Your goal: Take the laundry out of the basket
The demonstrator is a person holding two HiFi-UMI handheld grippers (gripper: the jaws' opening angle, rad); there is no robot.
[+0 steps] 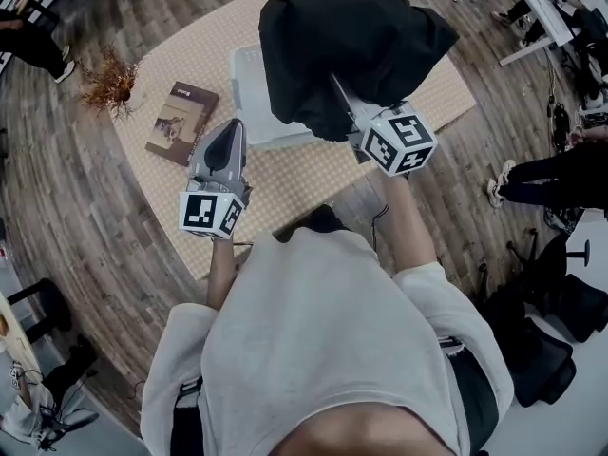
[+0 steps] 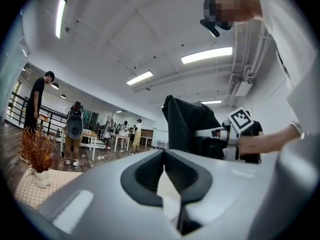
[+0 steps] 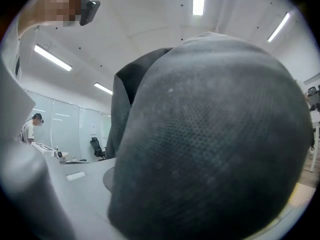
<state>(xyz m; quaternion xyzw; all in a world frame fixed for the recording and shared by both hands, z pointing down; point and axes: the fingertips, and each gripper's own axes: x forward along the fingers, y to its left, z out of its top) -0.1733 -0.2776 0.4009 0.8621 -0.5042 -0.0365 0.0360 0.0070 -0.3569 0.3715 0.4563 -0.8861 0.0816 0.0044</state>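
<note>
Beige matting (image 1: 190,55) is topped by a white basket (image 1: 249,93); a black garment (image 1: 351,46) is clamped by the right gripper (image 1: 344,110); the left gripper (image 1: 231,127) is closed, empty.

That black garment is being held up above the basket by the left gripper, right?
Not quite. It is the right gripper that holds the black garment above the basket, as the head view shows. The left gripper holds nothing.

Blk garment (image 1: 351,55) over basket (image 1: 245,95)
</note>
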